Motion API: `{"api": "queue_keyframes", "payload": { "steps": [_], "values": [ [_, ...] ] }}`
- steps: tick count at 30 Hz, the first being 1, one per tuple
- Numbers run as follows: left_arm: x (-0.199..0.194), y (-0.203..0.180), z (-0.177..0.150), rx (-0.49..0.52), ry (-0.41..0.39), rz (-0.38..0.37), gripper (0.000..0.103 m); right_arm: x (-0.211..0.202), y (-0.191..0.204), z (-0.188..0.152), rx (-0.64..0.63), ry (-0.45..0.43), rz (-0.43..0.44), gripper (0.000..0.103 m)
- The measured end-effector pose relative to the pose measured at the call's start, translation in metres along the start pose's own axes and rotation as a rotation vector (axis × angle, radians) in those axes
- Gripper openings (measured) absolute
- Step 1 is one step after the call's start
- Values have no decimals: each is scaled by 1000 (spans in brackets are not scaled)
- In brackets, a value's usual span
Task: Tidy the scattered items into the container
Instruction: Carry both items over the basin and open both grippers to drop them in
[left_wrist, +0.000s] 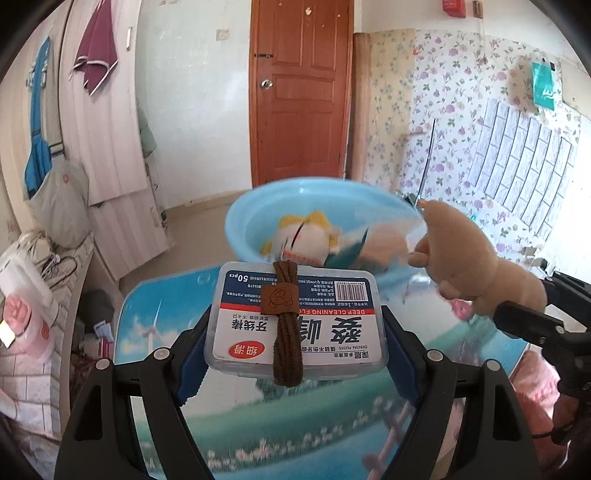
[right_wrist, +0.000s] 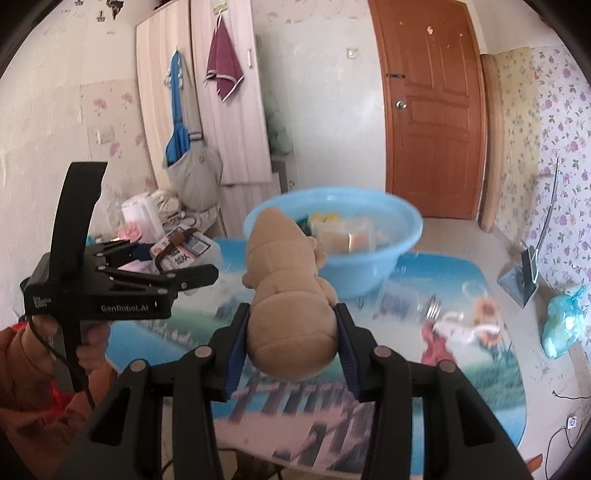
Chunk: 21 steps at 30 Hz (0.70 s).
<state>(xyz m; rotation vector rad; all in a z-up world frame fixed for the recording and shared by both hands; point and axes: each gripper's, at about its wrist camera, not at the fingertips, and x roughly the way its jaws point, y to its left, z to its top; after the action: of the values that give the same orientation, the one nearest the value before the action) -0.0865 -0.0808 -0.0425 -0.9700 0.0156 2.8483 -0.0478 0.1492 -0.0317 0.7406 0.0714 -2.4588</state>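
My left gripper (left_wrist: 295, 321) is shut on a clear dental floss box (left_wrist: 332, 332), gripped by its two short sides and held above the table. A brown looped cord (left_wrist: 284, 325) lies across the box lid. My right gripper (right_wrist: 291, 317) is shut on a tan plush toy (right_wrist: 288, 266), pads pressing its lower body, head pointing away. Beyond both stands the light blue basin (right_wrist: 388, 221) at the table's far end. It holds a yellow-and-white plush (left_wrist: 306, 236) and a clear packet (right_wrist: 351, 236). The left gripper (right_wrist: 166, 258) also shows at the left of the right wrist view.
The round table (right_wrist: 461, 369) has a printed landscape cover. A clear packet with forks (right_wrist: 421, 306) lies to the right of the basin. A white jug (right_wrist: 140, 218) stands on a side surface to the left. On the floor at right are a dustpan (right_wrist: 521, 280) and a blue bag (right_wrist: 561, 325).
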Motion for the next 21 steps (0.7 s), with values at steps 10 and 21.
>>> {"api": "queue_keyframes", "payload": {
  "steps": [10,21],
  "values": [
    [27,-3,43,8,-19,-1,81,24,-24,37,19,-50,-14,43],
    [80,-1,75,37,-5,2,81,73,-55,67,61,-37,-29,43]
  ]
}}
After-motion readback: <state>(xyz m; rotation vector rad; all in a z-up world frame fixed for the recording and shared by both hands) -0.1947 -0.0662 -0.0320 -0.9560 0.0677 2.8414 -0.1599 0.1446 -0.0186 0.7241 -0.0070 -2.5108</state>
